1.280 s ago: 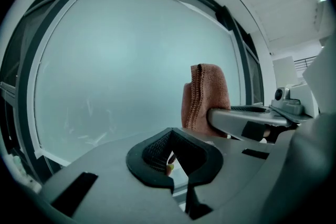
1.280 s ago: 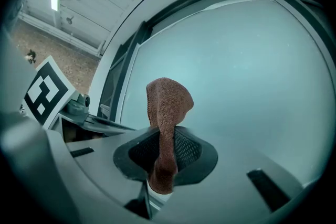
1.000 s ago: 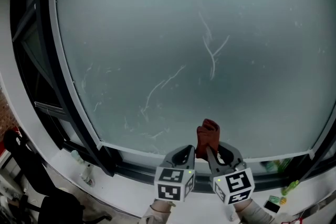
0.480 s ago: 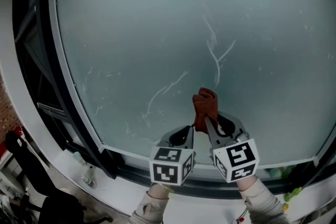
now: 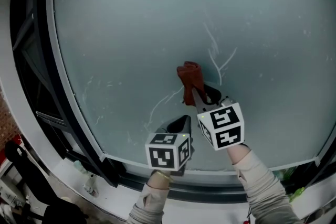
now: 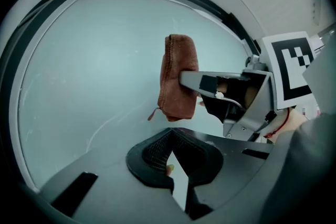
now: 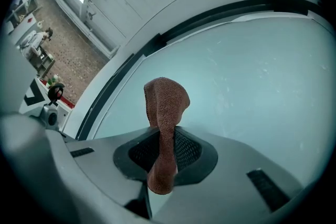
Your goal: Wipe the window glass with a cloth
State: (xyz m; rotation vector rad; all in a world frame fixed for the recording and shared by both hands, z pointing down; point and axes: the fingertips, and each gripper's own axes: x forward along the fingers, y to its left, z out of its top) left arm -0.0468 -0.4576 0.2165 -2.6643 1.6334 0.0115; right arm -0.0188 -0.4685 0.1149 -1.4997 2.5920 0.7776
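The window glass (image 5: 131, 23) fills most of the head view and bears thin white streaks (image 5: 216, 55). A red-brown cloth (image 5: 190, 78) is pressed near the glass just left of those streaks, with my right gripper (image 5: 197, 93) shut on its lower part. In the right gripper view the cloth (image 7: 167, 102) stands up out of the jaws against the pane. My left gripper (image 5: 184, 120) hangs lower and to the left, jaws shut with nothing between them. From the left gripper view (image 6: 170, 139) the cloth (image 6: 177, 78) shows above, held by the right gripper (image 6: 189, 80).
A dark window frame (image 5: 31, 60) runs down the left side and along the bottom. On the white sill (image 5: 121, 194) below stand a small bottle (image 5: 86, 182) at the left and green items (image 5: 294, 194) at the right. Black gear (image 5: 21, 165) sits at the lower left.
My right gripper has carried the cloth up and to the left across the glass, from near the bottom frame to beside the streaks. The left gripper has risen only slightly.
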